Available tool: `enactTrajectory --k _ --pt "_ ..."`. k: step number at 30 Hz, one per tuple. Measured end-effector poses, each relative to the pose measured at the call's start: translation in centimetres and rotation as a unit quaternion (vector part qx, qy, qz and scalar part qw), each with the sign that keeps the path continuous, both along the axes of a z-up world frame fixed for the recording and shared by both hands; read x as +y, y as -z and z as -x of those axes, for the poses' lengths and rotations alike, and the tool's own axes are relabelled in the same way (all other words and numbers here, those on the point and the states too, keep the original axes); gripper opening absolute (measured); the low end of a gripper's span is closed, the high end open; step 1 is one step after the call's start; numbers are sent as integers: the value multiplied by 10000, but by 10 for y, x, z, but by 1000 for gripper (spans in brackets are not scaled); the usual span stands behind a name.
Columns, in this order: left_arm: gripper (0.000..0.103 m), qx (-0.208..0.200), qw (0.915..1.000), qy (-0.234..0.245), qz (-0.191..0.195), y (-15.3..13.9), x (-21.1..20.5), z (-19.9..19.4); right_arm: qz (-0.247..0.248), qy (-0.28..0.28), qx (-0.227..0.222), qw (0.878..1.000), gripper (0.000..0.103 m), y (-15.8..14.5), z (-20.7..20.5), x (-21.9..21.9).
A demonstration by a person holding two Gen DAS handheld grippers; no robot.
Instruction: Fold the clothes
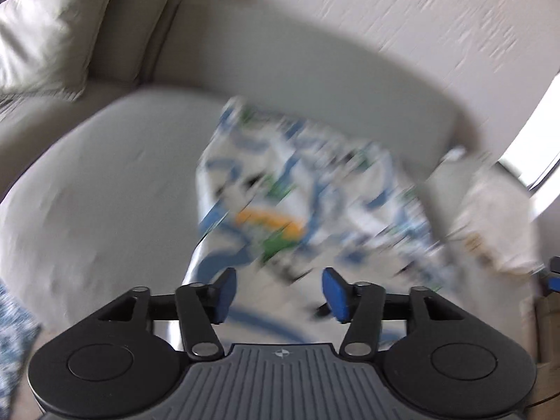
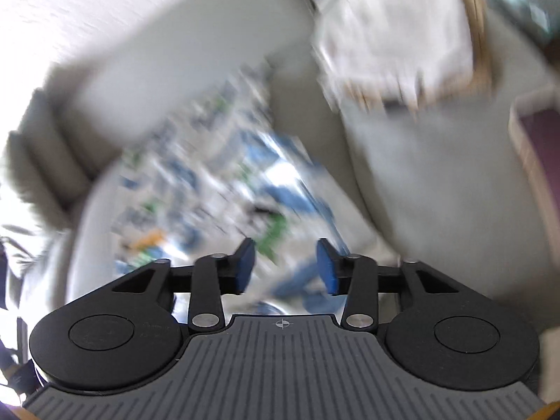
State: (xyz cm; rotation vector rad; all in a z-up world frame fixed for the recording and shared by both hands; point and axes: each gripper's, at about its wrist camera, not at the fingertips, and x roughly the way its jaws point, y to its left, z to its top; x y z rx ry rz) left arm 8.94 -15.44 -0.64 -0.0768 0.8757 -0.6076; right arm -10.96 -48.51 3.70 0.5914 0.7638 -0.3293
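The patterned garment [image 1: 297,189], white with blue, green and orange print, lies on the beige sofa seat [image 1: 105,182] directly ahead of both my tools, its near part running in under the fingers; both views are heavily smeared, so edges and creases cannot be read with confidence; it appears as a compact, roughly rectangular block rather than a spread-out sheet, which I judge to fit a garment already partly folded, though how many folds it carries, or whether more remain, the pictures do not settle; a pale bundle [image 1: 490,210] sits ahead and to the right of my left tool, beyond the sofa arm, and whether it is finished laundry I cannot say; my left gripper [image 1: 279,292] stands with its blue pads wide apart, nothing between them, the cloth showing through the gap below; my right gripper [image 2: 284,266] is likewise parted, somewhat less widely, gripping nothing; whether either tool brushes the fabric underneath I cannot tell.
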Motion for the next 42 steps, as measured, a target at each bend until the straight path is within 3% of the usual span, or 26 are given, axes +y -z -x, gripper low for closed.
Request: enactTrajectory --k 2,5,9,11,13,15,18,22,26,31,34,38,40,41,42 --pt "65 -68 9988 143 458 -23 -3 2 44 -98 -264 9996 59 -35 8 2" --pt "65 -285 9949 273 928 -47 -13 3 118 -304 -643 9974 64 -84 16 7" --pt "64 -563 9915 119 1166 -55 -41 -6 872 -679 -801 9906 70 -109 -13 21" --pt "63 -300 9893 32 1430 -54 -52 -18 1202 -696 -684 9879 68 -106 -43 19" --pt "63 131 9826 6 1853 -51 -60 -31 1223 -698 -520 9887 60 -99 -76 8" --pt "64 490 9751 -126 2160 -48 -68 -44 1138 -636 -356 9908 59 -92 -111 -9" --pt "64 1137 9600 -227 2548 -39 -79 -64 862 -422 114 9953 60 -53 -170 -46" --pt "66 1967 9311 -115 3071 -25 -89 -93 465 -116 774 9959 63 3 -250 -96" --pt "67 2176 9256 0 3098 -10 -104 -123 65 191 1428 9895 62 59 -331 -147" --pt "67 2658 9127 79 3102 22 -118 -153 -188 338 1612 9862 50 114 -382 -171" --pt "67 2831 9096 -2 3041 38 -120 -166 -330 417 1696 9841 47 146 -411 -183" --pt "67 2823 9124 -82 2963 44 -120 -170 -272 400 1868 9812 40 173 -433 -188" --pt "67 2818 9138 -122 2924 48 -120 -171 -25 300 1905 9812 24 176 -435 -183" --pt "67 2815 9144 -142 2904 49 -120 -172 99 251 1923 9810 22 177 -437 -180" --pt "67 2813 9151 -162 2884 51 -120 -173 175 195 1870 9820 8 176 -437 -177"
